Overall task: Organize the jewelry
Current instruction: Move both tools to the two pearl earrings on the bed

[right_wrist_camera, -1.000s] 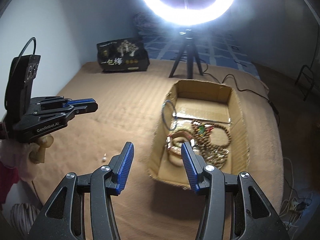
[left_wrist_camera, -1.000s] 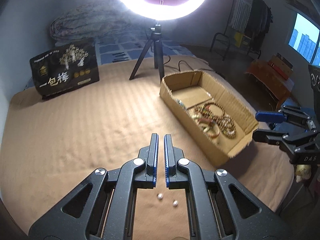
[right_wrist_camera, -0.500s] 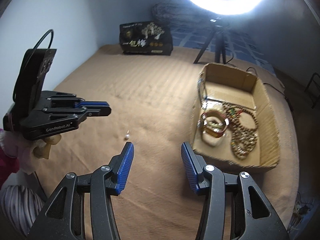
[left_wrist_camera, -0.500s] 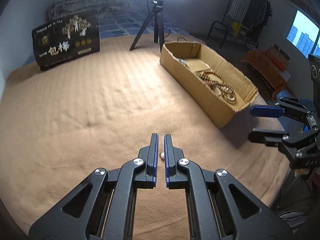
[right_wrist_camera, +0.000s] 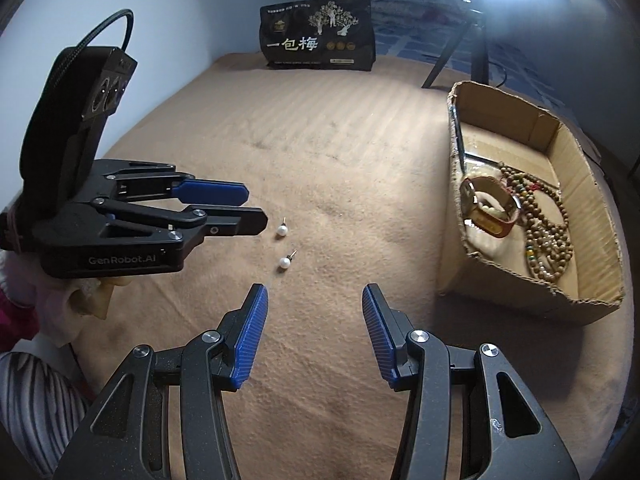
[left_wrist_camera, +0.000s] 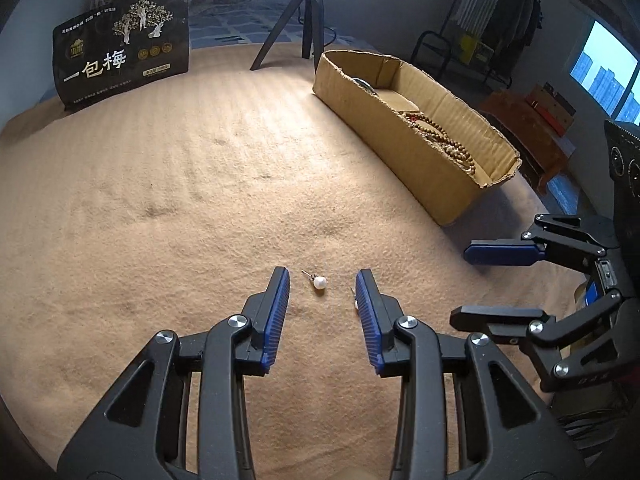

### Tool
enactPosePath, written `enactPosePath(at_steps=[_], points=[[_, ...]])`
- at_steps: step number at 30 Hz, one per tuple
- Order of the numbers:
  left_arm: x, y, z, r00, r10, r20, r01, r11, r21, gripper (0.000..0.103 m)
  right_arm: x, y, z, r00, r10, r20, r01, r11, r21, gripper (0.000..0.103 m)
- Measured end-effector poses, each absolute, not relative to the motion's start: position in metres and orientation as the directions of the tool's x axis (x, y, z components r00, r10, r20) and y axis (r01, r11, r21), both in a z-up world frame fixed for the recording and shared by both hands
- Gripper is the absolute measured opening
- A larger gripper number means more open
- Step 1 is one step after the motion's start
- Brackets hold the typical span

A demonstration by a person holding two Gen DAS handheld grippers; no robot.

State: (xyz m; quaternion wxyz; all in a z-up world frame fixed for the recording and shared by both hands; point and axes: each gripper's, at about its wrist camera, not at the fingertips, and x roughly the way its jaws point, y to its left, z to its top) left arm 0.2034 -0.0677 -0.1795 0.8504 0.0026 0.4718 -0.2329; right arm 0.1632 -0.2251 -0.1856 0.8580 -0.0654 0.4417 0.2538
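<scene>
I see the tan blanket [right_wrist_camera: 340, 152] underneath, the cardboard box [right_wrist_camera: 516, 276] at three o'clock holding wooden beads [right_wrist_camera: 548, 236] and a watch [right_wrist_camera: 490, 210]. My left gripper [left_wrist_camera: 322, 280] has just been opening — one pearl earring [left_wrist_camera: 319, 282] lies loose between its jaws. Right gripper [right_wrist_camera: 314, 304] gapes empty, the second earring [right_wrist_camera: 285, 262] at twelve o'clock.

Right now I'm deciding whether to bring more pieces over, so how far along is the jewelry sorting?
Done: the bead strands and a bracelet already lie in the cardboard box. In hand: nothing is gripped; the left gripper has just been opening around one pearl earring, and the right gripper is open and empty. Left: both earrings, the second beside it, lie on the tan blanket.
</scene>
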Motion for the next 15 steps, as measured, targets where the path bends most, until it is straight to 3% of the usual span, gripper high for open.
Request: enactPosePath(at_steps=[10, 15], points=[[0.206, -0.073, -0.193, 0.446, -0.375, -0.813, 0.414, 0.892, -0.184, 0.034, 0.166, -0.216, -0.193, 0.462, 0.388, -0.797, -0.505, 0.854, 0.123, 0.048], [0.209, -0.076, -0.199, 0.442, -0.370, -0.817, 0.419, 0.890, -0.177, 0.026, 0.170, -0.210, -0.200, 0.453, 0.391, -0.801, -0.511, 0.850, 0.126, 0.047]])
